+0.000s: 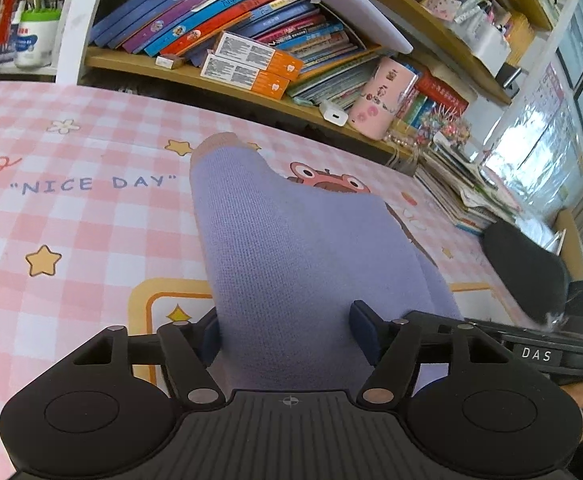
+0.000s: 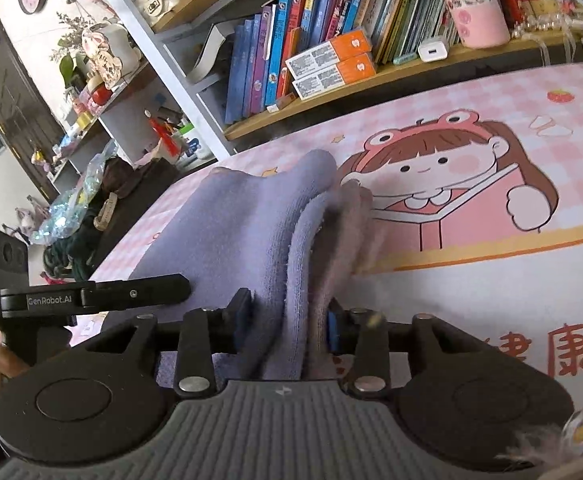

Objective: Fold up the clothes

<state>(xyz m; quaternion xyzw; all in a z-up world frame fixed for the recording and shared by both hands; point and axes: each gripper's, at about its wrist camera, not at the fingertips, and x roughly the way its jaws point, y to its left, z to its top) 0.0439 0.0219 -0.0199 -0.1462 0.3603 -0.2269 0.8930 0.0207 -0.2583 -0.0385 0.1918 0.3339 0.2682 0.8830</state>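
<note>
A purple knit garment (image 1: pixel 291 232) runs forward from my left gripper (image 1: pixel 287 328) over the pink checked mat (image 1: pixel 71 220) and ends in a pinkish cuff (image 1: pixel 221 142). The left fingers stand wide apart with thick cloth filling the gap. In the right wrist view, the same purple garment (image 2: pixel 243 220) is bunched in folds with a pale pink layer (image 2: pixel 355 216) beside it. My right gripper (image 2: pixel 289 320) is shut on those folds. The two tools sit side by side, close together.
A low wooden shelf of books (image 1: pixel 251 32) and orange boxes (image 2: pixel 331 64) borders the mat's far edge, with a pink cylinder (image 1: pixel 383 100) and white charger (image 1: pixel 333 114). Stacked magazines (image 1: pixel 463 192) lie right. A dark rounded object (image 1: pixel 523 268) sits near right. Clutter (image 2: pixel 75 208) lies off the mat's left.
</note>
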